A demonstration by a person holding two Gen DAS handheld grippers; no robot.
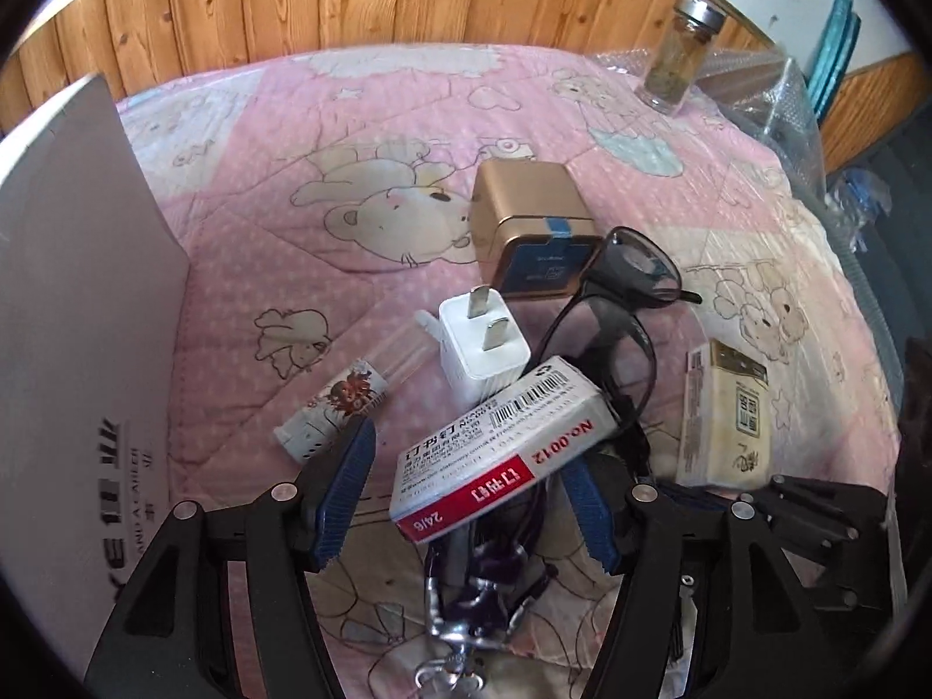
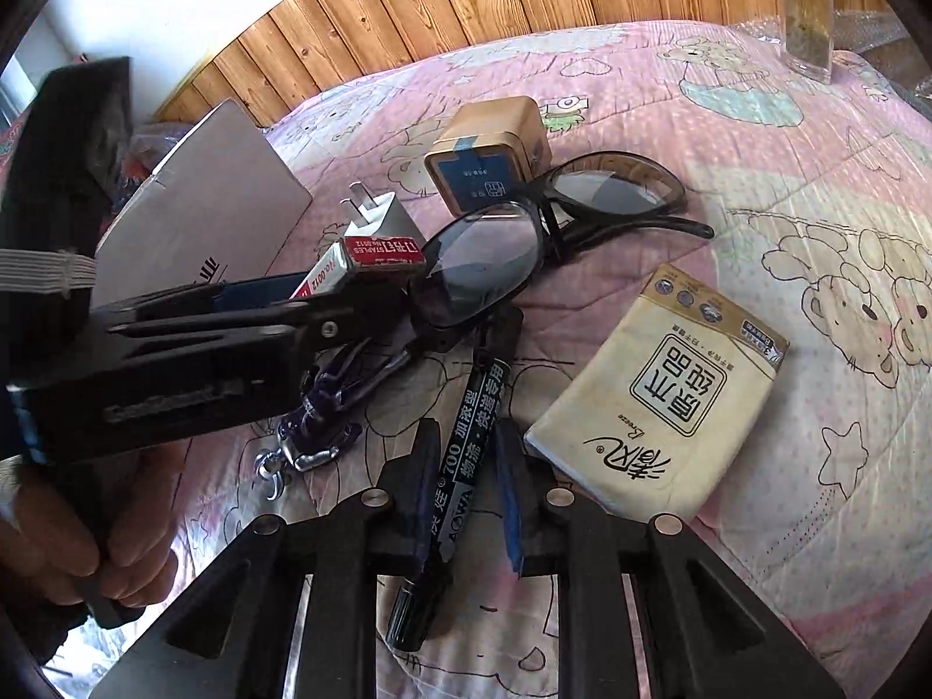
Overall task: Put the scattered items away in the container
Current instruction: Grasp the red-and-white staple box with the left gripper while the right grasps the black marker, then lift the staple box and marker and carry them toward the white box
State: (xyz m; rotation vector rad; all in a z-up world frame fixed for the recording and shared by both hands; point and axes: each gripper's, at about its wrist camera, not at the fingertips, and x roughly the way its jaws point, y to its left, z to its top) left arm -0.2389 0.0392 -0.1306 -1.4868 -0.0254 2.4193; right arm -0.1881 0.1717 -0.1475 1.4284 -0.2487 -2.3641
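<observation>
My left gripper [image 1: 466, 489] is open around a red and white staples box [image 1: 501, 442], which leans on black glasses [image 1: 629, 285]; its pads stand apart from the box sides. In the right wrist view the left gripper [image 2: 326, 291] reaches in from the left with the staples box [image 2: 361, 262] at its tips. My right gripper [image 2: 466, 466] is shut on a black marker pen [image 2: 460, 466] lying on the pink quilt [image 2: 757, 145]. The white cardboard container [image 1: 76, 314] stands at the left; it also shows in the right wrist view [image 2: 215, 209].
A white plug adapter [image 1: 483, 343], a gold box [image 1: 530, 227], a small tube [image 1: 343, 408], a tissue pack [image 2: 658, 396], a purple keychain [image 2: 326, 402] and a glass jar [image 1: 681, 52] lie about. Bubble wrap [image 1: 780, 99] sits at the right edge.
</observation>
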